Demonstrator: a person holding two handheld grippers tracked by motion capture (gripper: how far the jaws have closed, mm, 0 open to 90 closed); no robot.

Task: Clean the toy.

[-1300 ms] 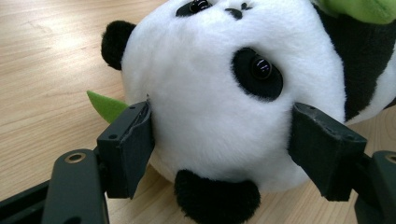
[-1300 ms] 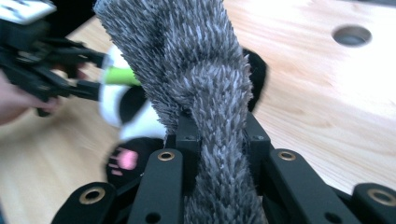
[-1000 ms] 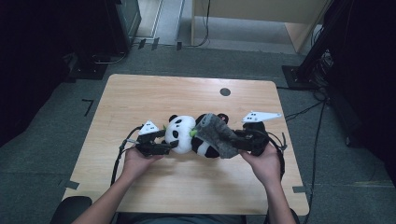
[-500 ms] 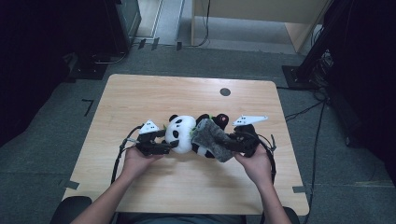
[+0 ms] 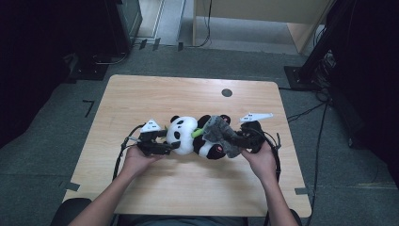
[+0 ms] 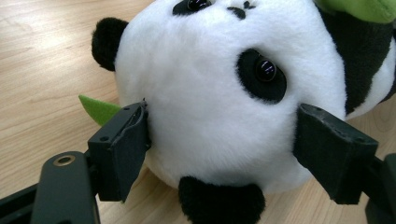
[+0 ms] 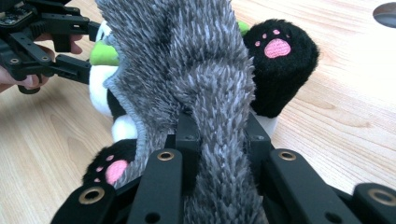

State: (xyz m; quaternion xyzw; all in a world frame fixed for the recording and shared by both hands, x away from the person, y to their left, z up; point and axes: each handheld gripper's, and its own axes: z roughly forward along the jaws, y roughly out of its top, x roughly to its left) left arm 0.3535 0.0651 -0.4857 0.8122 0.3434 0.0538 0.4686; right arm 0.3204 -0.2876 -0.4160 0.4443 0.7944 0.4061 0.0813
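While the person's left hand (image 5: 136, 160) rests on the light wooden counter (image 5: 141, 94) at the left side of the high view, the left gripper (image 5: 164, 143) it holds lies level and points right at the head of a black-and-white plush panda toy (image 5: 188, 134). Seen in the left gripper view, its two black fingers (image 6: 122, 149) stand wide on either side of the round white head (image 6: 210, 107); the left finger just meets the fur, the right one sits close against it without clearly pressing, and these jaws have just been opening further, with the head between them. A green felt leaf (image 6: 98, 108) pokes out from behind the left finger, lying on the wood. The panda lies on its side near the middle of the counter, head to the left and feet to the right, a green piece at its neck. Draped over its body is a shaggy grey cloth (image 5: 221, 134), and the right gripper view shows this fabric (image 7: 196, 70) bunched and pinched tight between the nearly closed fingers (image 7: 187, 135) of the right gripper (image 5: 242, 140), beside a black foot with a pink paw print (image 7: 278, 49). Farthest right, the person's right hand (image 5: 261, 160) holds that gripper, its cable trailing off the counter's edge.
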